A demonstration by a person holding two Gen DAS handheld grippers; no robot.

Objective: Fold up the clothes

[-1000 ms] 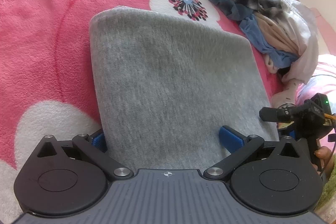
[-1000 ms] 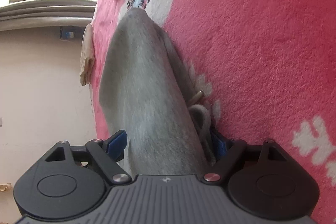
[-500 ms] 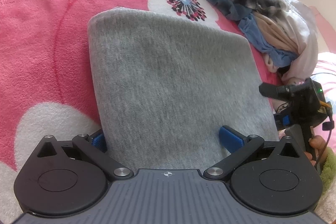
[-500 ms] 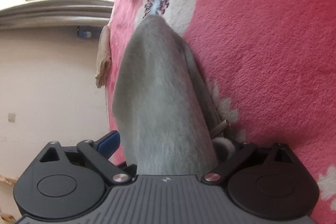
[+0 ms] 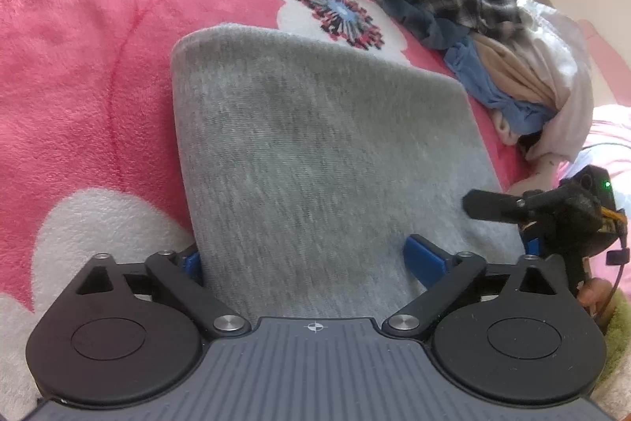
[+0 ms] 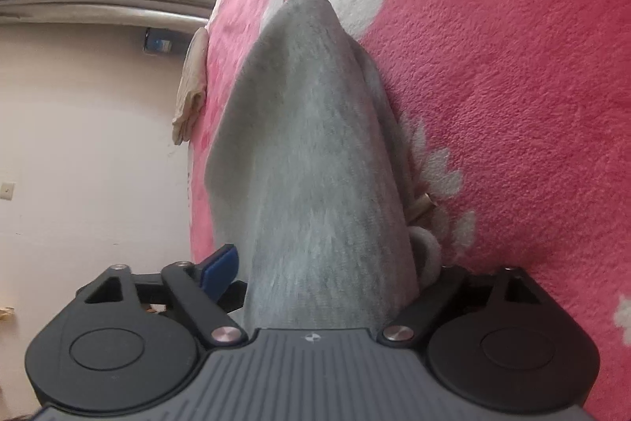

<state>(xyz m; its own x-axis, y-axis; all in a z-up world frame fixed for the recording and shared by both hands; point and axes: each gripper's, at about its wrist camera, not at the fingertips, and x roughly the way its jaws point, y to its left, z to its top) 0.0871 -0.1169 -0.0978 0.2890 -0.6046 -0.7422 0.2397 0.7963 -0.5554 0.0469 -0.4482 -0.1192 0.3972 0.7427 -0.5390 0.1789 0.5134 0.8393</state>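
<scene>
Right gripper (image 5: 512,210) edged in over the near right corner since a second ago; cloth (image 5: 315,164) barely shifted. Soft grey knit, light, limp, lying on pink bed (image 5: 79,85), pile (image 5: 493,38) at 1 o'clock. Left gripper (image 5: 303,259) jaws wide, cloth between, unpinched; right likewise. Take hold at near corners.

Each gripper (image 5: 311,259): ribbed grey body, 2 black discs, silver screws, blue pads (image 5: 424,257).
</scene>
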